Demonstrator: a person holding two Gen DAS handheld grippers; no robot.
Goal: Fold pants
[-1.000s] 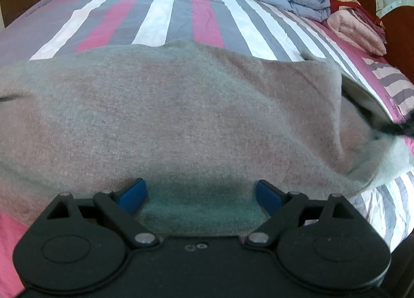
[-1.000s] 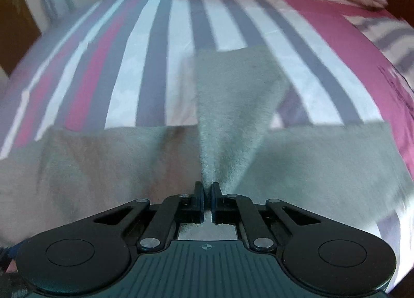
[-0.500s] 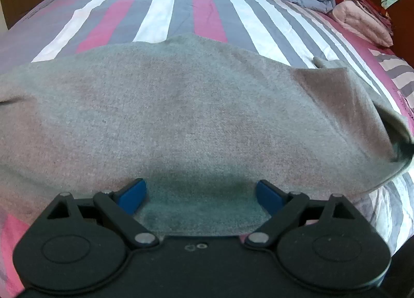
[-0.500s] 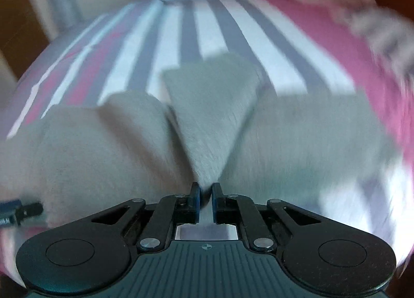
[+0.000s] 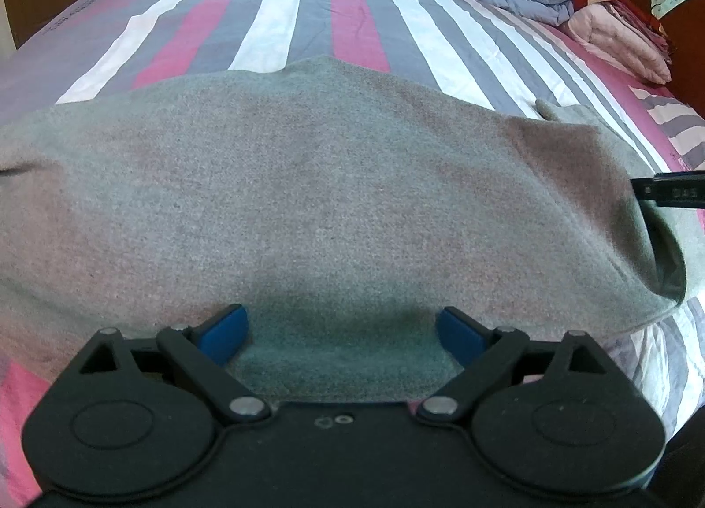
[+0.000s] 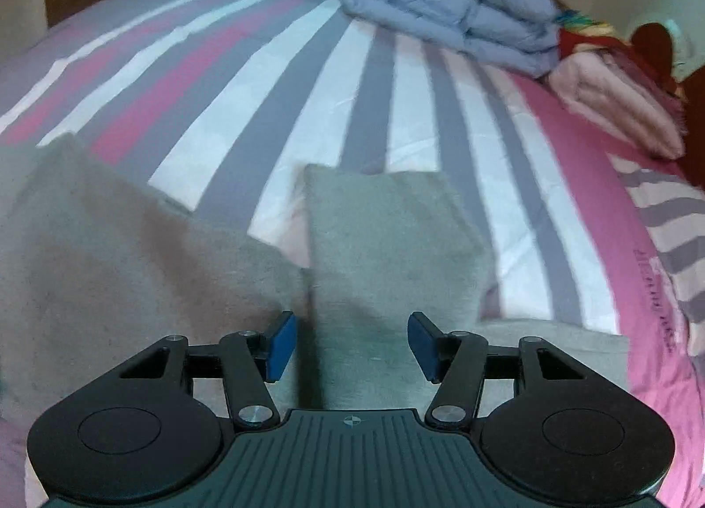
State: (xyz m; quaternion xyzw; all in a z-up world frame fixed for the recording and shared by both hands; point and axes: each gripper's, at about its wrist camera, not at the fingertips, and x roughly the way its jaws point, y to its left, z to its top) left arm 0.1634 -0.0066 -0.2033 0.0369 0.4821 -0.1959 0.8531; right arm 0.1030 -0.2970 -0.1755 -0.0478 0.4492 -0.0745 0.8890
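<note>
Grey fleece pants (image 5: 335, 199) lie across the striped bed and fill most of the left wrist view. My left gripper (image 5: 343, 329) is open, its blue pads low over the near edge of the cloth. In the right wrist view the pants (image 6: 110, 270) lie to the left, and a narrower grey end (image 6: 387, 235) lies straight ahead. My right gripper (image 6: 352, 347) is open, with that grey end between its pads. The tip of the right gripper (image 5: 669, 190) shows at the right edge of the left wrist view.
The bed sheet (image 5: 308, 1) has pink, grey and white stripes. A folded blue-grey duvet (image 6: 445, 23) and a folded pink blanket (image 6: 617, 102) lie at the far end. A dark wooden headboard (image 5: 687, 80) stands at the right.
My right gripper has opened and let go of the grey cloth it was holding; the cloth now lies on the bed. The right view swung upward. My left gripper stayed open and barely moved.
</note>
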